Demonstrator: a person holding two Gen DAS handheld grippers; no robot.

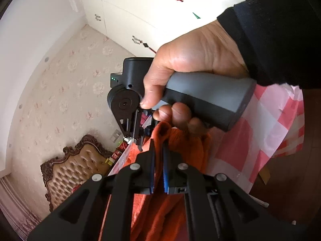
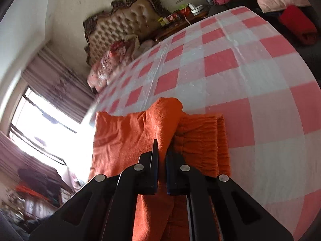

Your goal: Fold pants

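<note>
Pants (image 2: pixel 128 140) pinched in both claws, left claw (image 1: pixel 158 152) and right claw (image 2: pixel 161 154), lifting one edge together to fold over bench (image 2: pixel 240 70).

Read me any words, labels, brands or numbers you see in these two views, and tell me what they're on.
None can be read.
Red packages on the side table: printing too small and blurred to read.
Orange pants, checked tablecloth and both grippers, left and right: no text shows.
Other gripper's handle: only small green lights, no lettering.
</note>
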